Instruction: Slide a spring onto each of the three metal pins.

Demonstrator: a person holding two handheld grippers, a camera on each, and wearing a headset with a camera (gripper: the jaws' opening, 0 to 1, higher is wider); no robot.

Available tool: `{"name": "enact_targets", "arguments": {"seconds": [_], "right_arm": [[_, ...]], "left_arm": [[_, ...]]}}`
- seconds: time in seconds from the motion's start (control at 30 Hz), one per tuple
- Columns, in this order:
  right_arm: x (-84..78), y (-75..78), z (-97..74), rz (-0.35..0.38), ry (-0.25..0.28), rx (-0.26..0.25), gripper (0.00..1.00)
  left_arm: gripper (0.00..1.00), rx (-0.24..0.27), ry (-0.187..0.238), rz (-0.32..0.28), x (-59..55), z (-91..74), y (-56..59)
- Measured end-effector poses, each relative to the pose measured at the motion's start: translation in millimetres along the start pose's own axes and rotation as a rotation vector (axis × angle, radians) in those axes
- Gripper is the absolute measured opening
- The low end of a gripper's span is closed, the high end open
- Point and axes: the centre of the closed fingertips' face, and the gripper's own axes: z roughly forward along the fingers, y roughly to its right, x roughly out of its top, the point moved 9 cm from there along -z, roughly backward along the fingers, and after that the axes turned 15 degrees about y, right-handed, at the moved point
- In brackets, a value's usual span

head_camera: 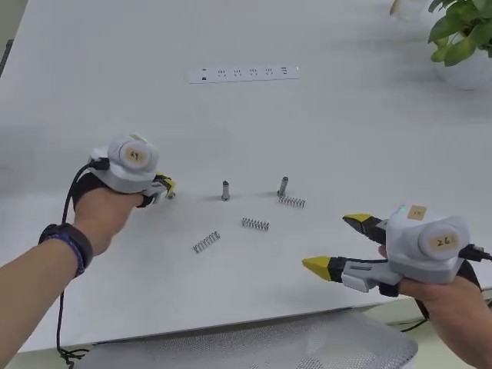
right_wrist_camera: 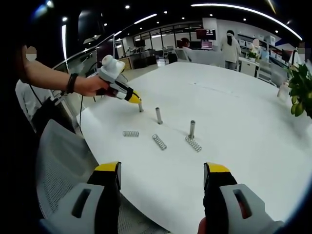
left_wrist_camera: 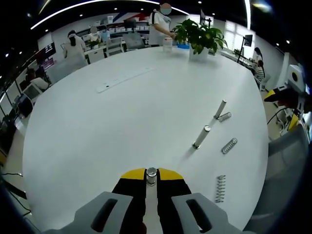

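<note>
Lying flat are three thin coiled springs (head_camera: pixel 255 224).

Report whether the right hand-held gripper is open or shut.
Open. The right hand-held gripper has its yellow-tipped jaws spread wide apart, with nothing held between them.

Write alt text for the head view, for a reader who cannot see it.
On a white table, the left gripper has its jaws shut on one upright metal pin; two more pins stand bare beside it. Three springs lie loose nearby, and the right gripper hovers open at the near edge.
</note>
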Motion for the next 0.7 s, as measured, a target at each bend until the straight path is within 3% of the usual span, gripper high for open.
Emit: {"name": "enact_targets", "arguments": {"seconds": [0.7], "right_arm": [[0.2,-0.3,-1.7,0.001,0.003,-0.003,0.67]], "left_arm": [[0.00,-0.012,0.011,0.014,-3.8,-4.5,11.5]]}}
